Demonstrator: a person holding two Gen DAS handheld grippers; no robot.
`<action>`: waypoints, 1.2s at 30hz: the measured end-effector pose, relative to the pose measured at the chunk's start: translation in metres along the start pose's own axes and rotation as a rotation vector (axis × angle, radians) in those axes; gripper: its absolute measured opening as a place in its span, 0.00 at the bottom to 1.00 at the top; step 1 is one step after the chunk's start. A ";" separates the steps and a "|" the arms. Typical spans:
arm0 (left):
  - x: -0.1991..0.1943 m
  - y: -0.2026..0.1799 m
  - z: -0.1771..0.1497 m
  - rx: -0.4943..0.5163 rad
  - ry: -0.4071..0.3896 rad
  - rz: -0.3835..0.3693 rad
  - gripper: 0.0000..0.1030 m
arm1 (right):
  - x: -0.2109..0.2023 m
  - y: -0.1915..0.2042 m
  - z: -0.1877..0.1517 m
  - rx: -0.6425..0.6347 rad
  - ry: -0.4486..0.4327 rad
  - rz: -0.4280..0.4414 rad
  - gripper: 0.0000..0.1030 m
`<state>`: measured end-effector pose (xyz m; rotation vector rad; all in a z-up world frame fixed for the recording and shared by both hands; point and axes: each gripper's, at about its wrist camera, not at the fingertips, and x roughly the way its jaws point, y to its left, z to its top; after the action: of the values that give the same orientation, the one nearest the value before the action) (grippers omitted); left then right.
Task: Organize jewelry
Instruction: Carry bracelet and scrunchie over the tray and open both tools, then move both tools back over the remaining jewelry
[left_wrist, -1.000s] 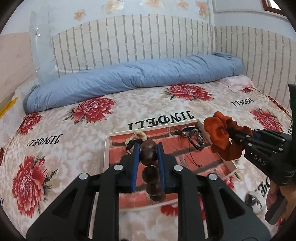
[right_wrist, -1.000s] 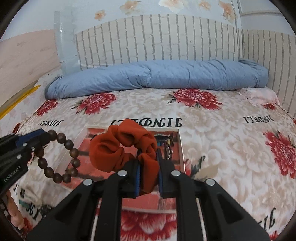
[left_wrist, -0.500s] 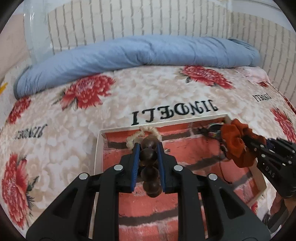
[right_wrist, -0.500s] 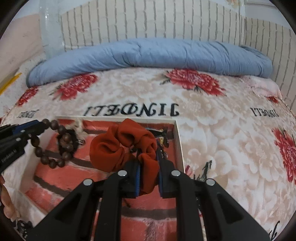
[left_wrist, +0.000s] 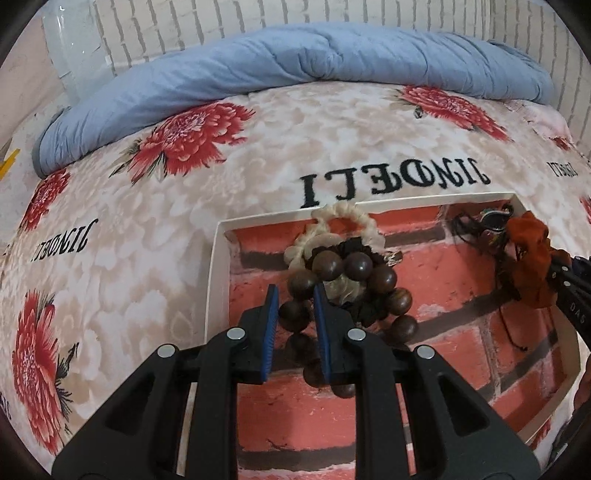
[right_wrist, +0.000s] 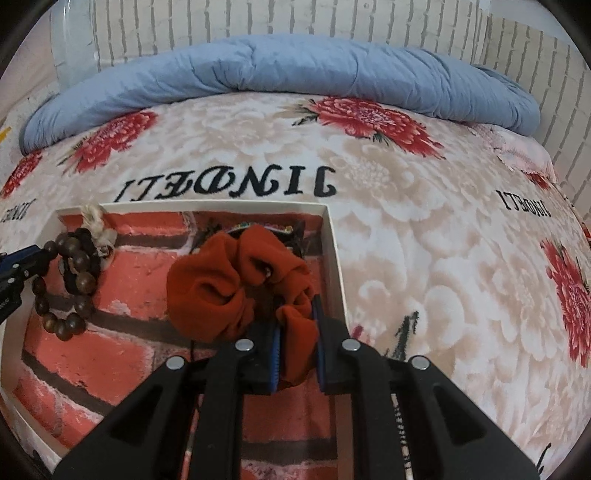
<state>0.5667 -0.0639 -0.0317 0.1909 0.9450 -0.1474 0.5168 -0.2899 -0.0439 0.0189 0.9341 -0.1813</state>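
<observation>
The two blue-padded fingers of the left gripper (left_wrist: 293, 295) are clenched on one wooden bead bracelet (left_wrist: 347, 280), whose loop is held over the left part of the tray, and those of the right gripper (right_wrist: 297, 325) are clenched on one rust-orange scrunchie (right_wrist: 221, 280), held over the tray's right part. One bed is seen, covered by a cream blanket (left_wrist: 184, 229) printed with red flowers and black lettering. One rolled blue quilt (left_wrist: 295, 70) is laid along the far edge, against a brick-patterned wall. One shallow white-rimmed tray (left_wrist: 218, 266), lined with a red brick print, is set on the blanket. One cream braided ring (left_wrist: 343, 218) is rested against the tray's far wall, with a dark frilled band just below it. One tangle of black cords (left_wrist: 476, 225) is lodged in the far right corner, behind the scrunchie.
</observation>
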 end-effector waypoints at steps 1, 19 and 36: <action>0.001 0.000 0.000 0.002 0.004 0.009 0.18 | 0.001 0.001 0.000 -0.005 0.006 0.000 0.15; -0.067 0.021 -0.009 0.025 -0.095 0.013 0.91 | -0.048 -0.015 -0.004 0.031 -0.047 0.087 0.61; -0.185 0.116 -0.078 -0.096 -0.214 0.045 0.95 | -0.135 -0.026 -0.044 0.043 -0.174 0.004 0.92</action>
<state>0.4227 0.0740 0.0857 0.1052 0.7324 -0.0790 0.3992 -0.2918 0.0400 0.0442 0.7565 -0.1967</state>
